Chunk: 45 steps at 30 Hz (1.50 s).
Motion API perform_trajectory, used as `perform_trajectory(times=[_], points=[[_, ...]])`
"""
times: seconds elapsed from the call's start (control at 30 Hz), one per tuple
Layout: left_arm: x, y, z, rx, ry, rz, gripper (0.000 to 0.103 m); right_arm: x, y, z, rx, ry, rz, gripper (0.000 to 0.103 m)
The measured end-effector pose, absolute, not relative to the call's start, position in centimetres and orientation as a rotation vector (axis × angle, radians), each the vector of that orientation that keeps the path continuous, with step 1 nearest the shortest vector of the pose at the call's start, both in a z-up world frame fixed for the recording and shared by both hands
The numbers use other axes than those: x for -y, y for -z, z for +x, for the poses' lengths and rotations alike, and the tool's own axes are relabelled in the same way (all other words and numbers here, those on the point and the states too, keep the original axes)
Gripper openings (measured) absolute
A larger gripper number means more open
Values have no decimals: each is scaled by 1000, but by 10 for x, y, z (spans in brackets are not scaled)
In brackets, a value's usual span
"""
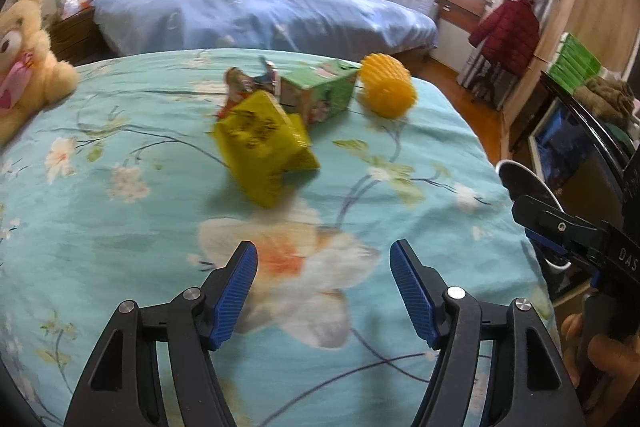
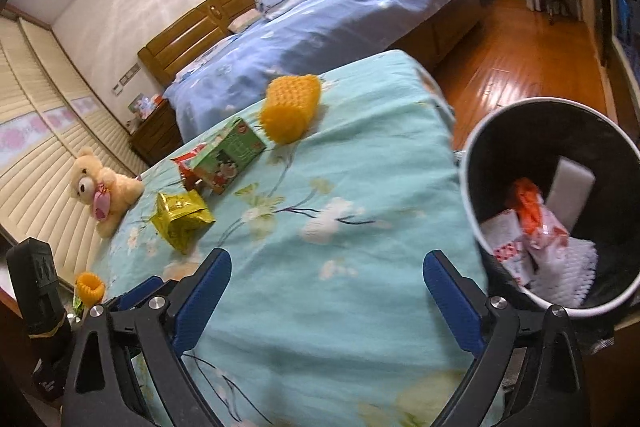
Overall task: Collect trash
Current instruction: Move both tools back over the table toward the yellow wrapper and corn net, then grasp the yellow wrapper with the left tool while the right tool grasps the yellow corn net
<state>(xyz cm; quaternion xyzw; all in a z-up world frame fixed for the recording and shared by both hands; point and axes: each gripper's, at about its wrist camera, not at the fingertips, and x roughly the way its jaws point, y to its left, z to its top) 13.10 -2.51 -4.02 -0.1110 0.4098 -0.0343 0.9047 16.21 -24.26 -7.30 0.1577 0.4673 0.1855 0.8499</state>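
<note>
Yellow packet (image 1: 266,147) lying straight ahead of open, empty left gripper (image 1: 324,291), nearer than wide-open, empty right gripper (image 2: 328,291).

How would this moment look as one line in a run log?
left gripper: open, empty | right gripper: open, empty | yellow packet, green carton: on bed | bin: holds wrappers
</note>
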Motion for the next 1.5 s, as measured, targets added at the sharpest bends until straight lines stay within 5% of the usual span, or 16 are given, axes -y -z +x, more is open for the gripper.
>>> perform_trajectory(times=[0.93,1.37,1.5], points=[[-15,54,190,-874,5,-266,66,198,89,225,-998,-428,318,98],[-14,61,211,-884,62,-263,30,188,97,273,-989,-415,375,96],[-16,64,213,-882,76,-274,29,183,101,288,-1000,-426,407,85]])
